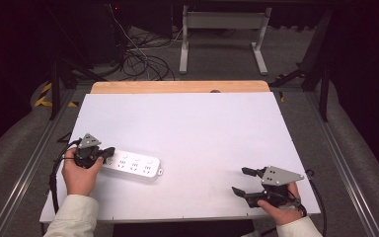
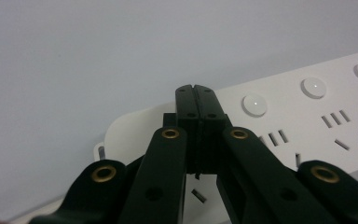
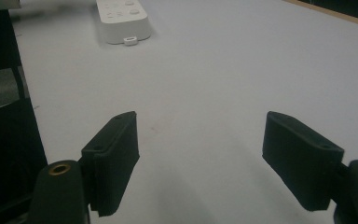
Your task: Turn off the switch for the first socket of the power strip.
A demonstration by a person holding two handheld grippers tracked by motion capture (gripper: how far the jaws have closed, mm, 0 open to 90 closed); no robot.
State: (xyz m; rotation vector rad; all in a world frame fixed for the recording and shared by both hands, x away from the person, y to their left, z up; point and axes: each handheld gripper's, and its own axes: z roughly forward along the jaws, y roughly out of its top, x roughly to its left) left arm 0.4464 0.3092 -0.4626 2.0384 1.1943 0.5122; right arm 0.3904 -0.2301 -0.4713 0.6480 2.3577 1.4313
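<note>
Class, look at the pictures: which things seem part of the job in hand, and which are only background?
Likely in the job:
- power strip
- left gripper, shut, tips over the strip's end
- right gripper, open, above bare table

Only background:
- white table
- cables on floor
- white frame

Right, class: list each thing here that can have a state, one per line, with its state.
Left gripper: jaws shut, over the strip's left end.
Right gripper: jaws open, holding nothing.
Power strip: lying flat on the white table, sockets up, nothing plugged in.
</note>
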